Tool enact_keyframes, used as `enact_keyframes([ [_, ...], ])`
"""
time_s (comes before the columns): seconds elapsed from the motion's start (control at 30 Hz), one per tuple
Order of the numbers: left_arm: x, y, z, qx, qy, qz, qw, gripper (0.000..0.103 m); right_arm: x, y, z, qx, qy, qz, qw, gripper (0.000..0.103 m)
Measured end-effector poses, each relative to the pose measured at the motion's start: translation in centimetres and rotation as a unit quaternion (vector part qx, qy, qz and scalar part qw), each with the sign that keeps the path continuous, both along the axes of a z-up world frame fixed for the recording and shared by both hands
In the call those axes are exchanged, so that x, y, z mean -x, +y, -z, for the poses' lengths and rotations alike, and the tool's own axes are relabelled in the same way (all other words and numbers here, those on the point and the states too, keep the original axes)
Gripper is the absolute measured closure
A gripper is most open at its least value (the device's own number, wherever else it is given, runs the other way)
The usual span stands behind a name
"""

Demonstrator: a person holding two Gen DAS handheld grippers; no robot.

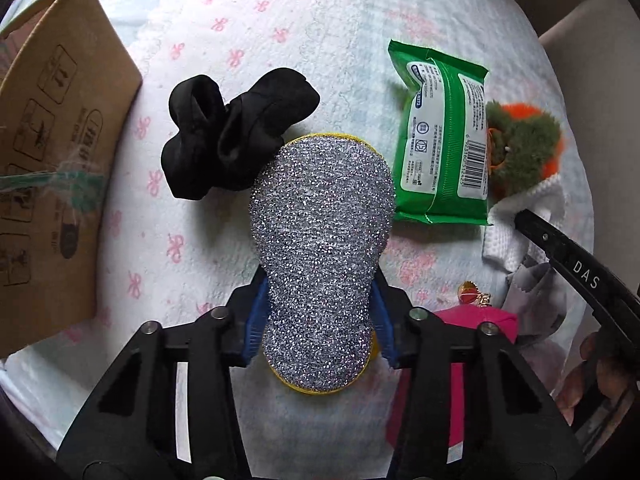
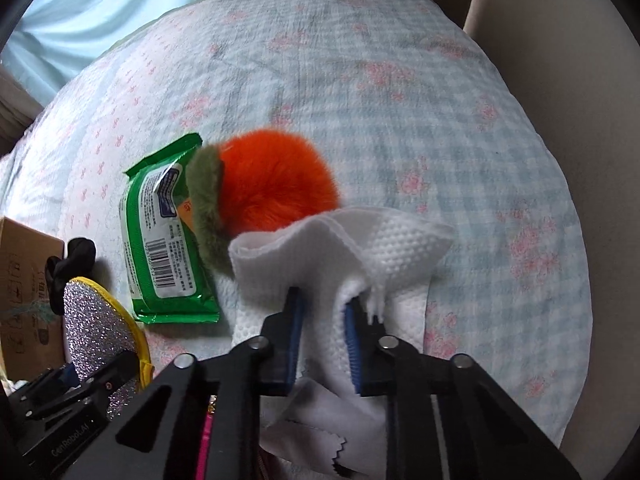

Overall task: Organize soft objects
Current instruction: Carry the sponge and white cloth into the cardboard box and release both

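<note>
My left gripper (image 1: 318, 312) is shut on a silver glitter scrub sponge (image 1: 320, 232) with a yellow rim and holds it above the bed cloth; it also shows in the right wrist view (image 2: 100, 332). My right gripper (image 2: 324, 320) is shut on a white textured cloth (image 2: 360, 248), which bunches up between the blue pads. A black sock bundle (image 1: 232, 132) lies just beyond the sponge, to the left. A green wet-wipes pack (image 1: 440, 148) lies to the right, also in the right wrist view (image 2: 164, 240). An orange and green plush toy (image 2: 272, 188) lies against the cloth.
A cardboard box (image 1: 60, 184) stands at the left. A pink pouch (image 1: 460, 344) and a grey cloth (image 2: 320, 420) lie under the grippers. The patterned bed cover (image 2: 400, 100) stretches beyond; beige cushions edge it on the right.
</note>
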State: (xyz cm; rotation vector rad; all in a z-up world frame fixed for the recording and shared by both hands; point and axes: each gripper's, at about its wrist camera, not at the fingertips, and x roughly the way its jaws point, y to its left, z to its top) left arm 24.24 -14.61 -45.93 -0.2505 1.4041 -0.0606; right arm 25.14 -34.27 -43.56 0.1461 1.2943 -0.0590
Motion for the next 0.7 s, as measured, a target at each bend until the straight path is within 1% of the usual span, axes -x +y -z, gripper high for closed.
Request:
enact_keyframes([
  [0.07, 0.1, 0.2, -0.4, 0.0, -0.002, 0.001, 1.0, 0.067, 0.0, -0.6, -0.1, -0.014, 0.0, 0.007, 1.0, 0.092],
  [0.13, 0.2, 0.3, -1.1, 0.001, -0.006, 0.002, 1.0, 0.067, -0.7, -1.3, -0.2, -0.025, 0.001, 0.015, 1.0, 0.093],
  [0.2, 0.3, 0.5, -2.0, 0.004, -0.011, 0.003, 0.9999, 0.067, -0.5, -1.9, -0.7, -0.034, -0.006, 0.024, 0.999, 0.095],
  [0.23, 0.4, 0.6, -2.4, 0.005, -0.014, 0.003, 0.9999, 0.067, 0.0, -1.5, -1.0, -0.035, -0.012, 0.027, 0.999, 0.095],
  [0.33, 0.4, 0.9, -3.9, 0.01, -0.024, 0.004, 0.9996, 0.068, 0.4, -2.2, -2.4, -0.032, -0.03, 0.033, 0.998, 0.095],
  [0.37, 1.3, 1.4, -5.1, 0.01, -0.028, 0.005, 0.9996, 0.068, 0.7, -1.8, -2.9, -0.033, -0.034, 0.035, 0.998, 0.095],
  [0.4, 1.3, 1.5, -5.7, 0.011, -0.031, 0.006, 0.9994, 0.068, 0.9, -1.7, -3.4, -0.032, -0.039, 0.038, 0.998, 0.095],
  [0.47, 1.2, 1.4, -6.6, 0.013, -0.037, 0.007, 0.9992, 0.068, 1.2, -1.9, -4.6, -0.029, -0.049, 0.041, 0.998, 0.095],
  [0.57, 1.7, 1.5, -8.8, 0.016, -0.052, 0.011, 0.9985, 0.068, 2.1, -2.1, -7.2, -0.026, -0.066, 0.045, 0.996, 0.095],
  [0.7, 2.7, 2.2, -12.8, 0.025, -0.08, 0.013, 0.9964, 0.068, 3.1, -1.7, -11.1, -0.019, -0.087, 0.046, 0.995, 0.095],
])
